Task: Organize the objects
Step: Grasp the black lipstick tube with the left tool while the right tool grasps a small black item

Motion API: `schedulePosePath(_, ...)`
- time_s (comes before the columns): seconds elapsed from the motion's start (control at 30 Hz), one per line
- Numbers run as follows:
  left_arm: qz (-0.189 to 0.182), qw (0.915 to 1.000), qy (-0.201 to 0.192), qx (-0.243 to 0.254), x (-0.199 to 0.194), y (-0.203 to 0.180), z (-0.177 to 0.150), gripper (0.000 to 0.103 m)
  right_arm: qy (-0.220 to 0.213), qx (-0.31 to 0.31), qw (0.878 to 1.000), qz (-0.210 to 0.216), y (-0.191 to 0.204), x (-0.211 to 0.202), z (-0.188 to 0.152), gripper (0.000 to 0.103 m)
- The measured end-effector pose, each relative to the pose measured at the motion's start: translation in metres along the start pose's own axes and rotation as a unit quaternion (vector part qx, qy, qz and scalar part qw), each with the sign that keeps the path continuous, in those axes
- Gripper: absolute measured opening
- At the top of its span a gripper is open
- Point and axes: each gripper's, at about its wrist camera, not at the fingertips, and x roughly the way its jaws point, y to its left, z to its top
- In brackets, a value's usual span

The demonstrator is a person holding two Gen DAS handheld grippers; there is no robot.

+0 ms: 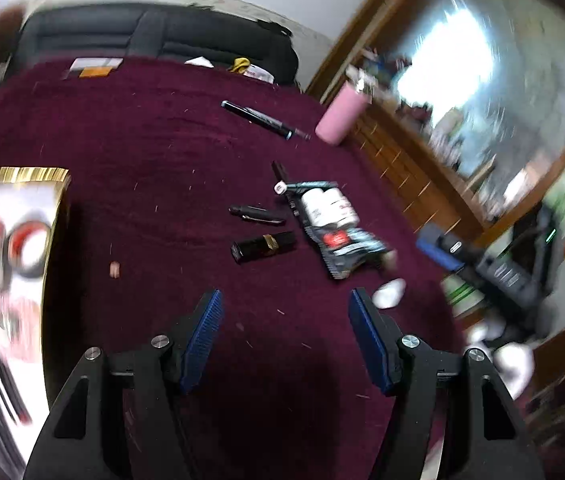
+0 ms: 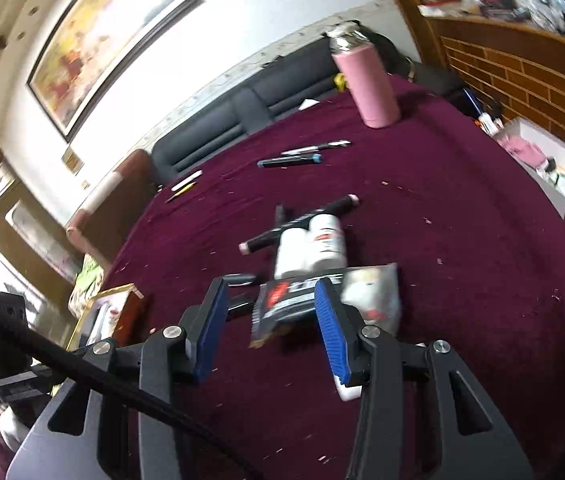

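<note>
Small items lie on a maroon cloth (image 1: 142, 152): a black-and-gold lipstick (image 1: 263, 245), a short black pen (image 1: 256, 214), a dark marker (image 1: 260, 117), and a plastic pack with two white rolls (image 1: 332, 220). My left gripper (image 1: 285, 338) is open and empty, held above the cloth short of the lipstick. My right gripper (image 2: 270, 316) is open, its jaws standing either side of the pack's near end (image 2: 286, 304). A black marker with pink ends (image 2: 302, 222) lies across the pack.
A gold-rimmed box (image 1: 14, 240) holding several items stands at left; it also shows in the right wrist view (image 2: 102, 312). A pink bottle (image 2: 368, 82) stands at the far side. A dark sofa (image 2: 242, 116) lies behind. A brick wall (image 2: 522, 76) and a white box (image 2: 554, 168) are right.
</note>
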Motion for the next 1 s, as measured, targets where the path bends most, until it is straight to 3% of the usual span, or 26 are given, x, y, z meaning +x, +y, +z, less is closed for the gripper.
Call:
schedulePosePath(0.13,0.074,0.9905,0.013,0.115,0.041,-0.02,0.009,0.058,0.0,0.019,1.0,0.006,-0.019,0.011,0.001,0.043)
schedulePosePath(0.33,0.102,0.969,0.051,0.219,0.097,-0.03,0.021,0.058,-0.021,0.03,0.999,0.014,-0.032,0.008,0.005,0.043)
schedulePosePath(0.47,0.119,0.9556,0.076,0.259,0.129,-0.037,0.024,0.058,-0.018,0.041,0.999,0.019,-0.04,0.014,0.007,0.043)
schedulePosePath(0.53,0.121,0.9528,0.075,0.268,0.136,-0.042,0.024,0.058,-0.012,0.048,0.999,0.02,-0.044,0.017,0.007,0.043)
schedulePosePath(0.6,0.109,0.9569,0.079,0.257,0.142,-0.046,0.027,0.055,-0.011,0.05,0.998,0.019,-0.046,0.019,0.007,0.043)
schedulePosePath(0.67,0.086,0.9638,0.085,0.238,0.141,-0.047,0.027,0.032,-0.008,0.051,0.999,0.018,-0.046,0.02,0.007,0.043)
schedulePosePath(0.7,0.075,0.9663,0.089,0.23,0.14,-0.047,0.026,0.015,-0.006,0.051,0.999,0.017,-0.045,0.02,0.007,0.043)
schedulePosePath(1.0,0.033,0.9877,0.071,0.135,0.092,-0.036,0.004,0.013,0.013,0.036,0.999,0.017,-0.039,0.013,0.014,0.043)
